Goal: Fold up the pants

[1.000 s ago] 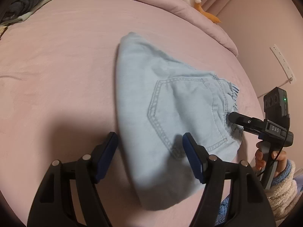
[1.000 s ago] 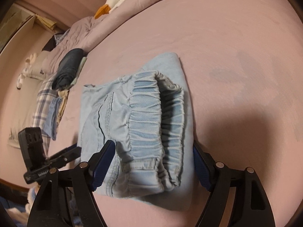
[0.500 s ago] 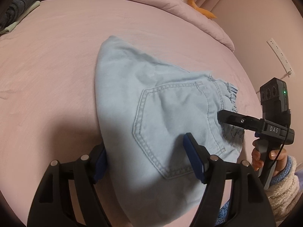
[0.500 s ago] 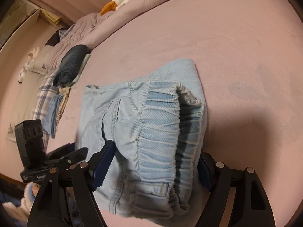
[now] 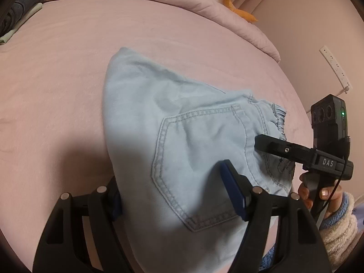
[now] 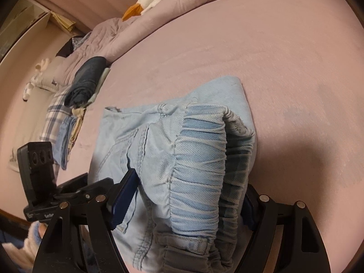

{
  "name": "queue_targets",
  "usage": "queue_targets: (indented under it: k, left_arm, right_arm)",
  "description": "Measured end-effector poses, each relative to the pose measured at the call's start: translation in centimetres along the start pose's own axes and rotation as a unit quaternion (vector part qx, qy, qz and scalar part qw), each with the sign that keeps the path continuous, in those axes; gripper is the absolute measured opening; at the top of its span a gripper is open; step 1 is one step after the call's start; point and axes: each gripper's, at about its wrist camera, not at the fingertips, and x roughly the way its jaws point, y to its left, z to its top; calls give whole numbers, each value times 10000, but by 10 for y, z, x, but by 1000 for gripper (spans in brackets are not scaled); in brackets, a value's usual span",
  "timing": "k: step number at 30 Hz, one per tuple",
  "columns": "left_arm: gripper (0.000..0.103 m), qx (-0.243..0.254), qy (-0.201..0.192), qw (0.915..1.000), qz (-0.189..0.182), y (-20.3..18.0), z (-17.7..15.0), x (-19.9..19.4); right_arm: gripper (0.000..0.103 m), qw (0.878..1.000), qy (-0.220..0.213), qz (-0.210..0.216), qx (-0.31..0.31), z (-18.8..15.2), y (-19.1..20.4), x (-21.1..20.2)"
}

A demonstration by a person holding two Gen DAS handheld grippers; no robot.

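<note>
My left jaws (image 5: pixel 175 195) stand wide apart, straddling the near edge of the folded pants (image 5: pixel 182 141); the right-hand blue pad (image 5: pixel 232 191) lies on top of the denim beside the back pocket (image 5: pixel 200 166), while the other pad is tucked against the cloth's left edge, mostly hidden. I cannot tell whether either pad presses in, and nothing is pinched between them. My right jaws (image 6: pixel 182 200) are spread just as wide around the gathered elastic waistband (image 6: pixel 204 170), one blue pad (image 6: pixel 124 199) against its left side and the far one half hidden behind the bunched fabric on the right; the waistband sits between them, unclamped. The pants lie as a light-blue folded bundle in the middle of the pink bed (image 5: pixel 68 68), the waistband end toward my right gripper and the rounded fold toward the pillows, so the long axis runs from the waistband away across the mattress. In the left wrist view my right gripper's finger (image 5: pixel 273 146) rests on the waistband corner, with a hand (image 5: pixel 318 191) in a fuzzy sleeve on its handle. A stack of folded clothes (image 6: pixel 88 79) lies well apart near the bed's edge.
</note>
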Motion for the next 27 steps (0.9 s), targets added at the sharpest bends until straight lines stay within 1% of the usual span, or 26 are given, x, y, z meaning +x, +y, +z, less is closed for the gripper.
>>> queue_targets:
  k: [2, 5, 6, 8, 10, 12, 13, 19, 20, 22, 27]
  left_arm:
    - [72, 12, 12, 10000, 55, -3, 0, 0]
    - [72, 33, 25, 9999, 125, -6, 1, -1]
    - [72, 41, 23, 9999, 144, -8, 1, -1]
    - [70, 72, 2, 9998, 209, -11, 1, -3]
    - [66, 107, -38, 9995, 295, -14, 0, -5]
    - [65, 146, -84, 9993, 327, -18, 0, -7]
    - [63, 149, -108, 9993, 340, -19, 0, -8]
    - [54, 243, -243, 9985, 438, -27, -4, -15]
    - [50, 239, -266, 9983, 453, -27, -5, -17]
    - [47, 221, -313, 9982, 463, -27, -7, -19]
    - [47, 186, -416, 9981, 410, -31, -9, -30]
  right_arm:
    - [78, 9999, -39, -98, -6, -2, 4, -1]
    - [69, 9997, -121, -198, 9, -4, 7, -3]
    - [64, 9997, -154, -200, 2, -6, 9, -5]
    - [60, 9995, -213, -216, 6, -8, 10, -7]
    - [55, 9994, -290, -203, 30, -9, 11, -10]
    - [52, 9992, -373, -172, 22, -10, 13, -14]
    - [50, 9990, -412, -179, -3, -11, 15, -16]
    - [44, 9975, -623, -244, -239, -14, 34, -25]
    - [44, 9972, -643, -252, -281, -15, 37, -26]
    - [43, 9966, -696, -257, -349, -16, 42, -28]
    - [42, 9948, -784, -280, -588, -17, 60, -34]
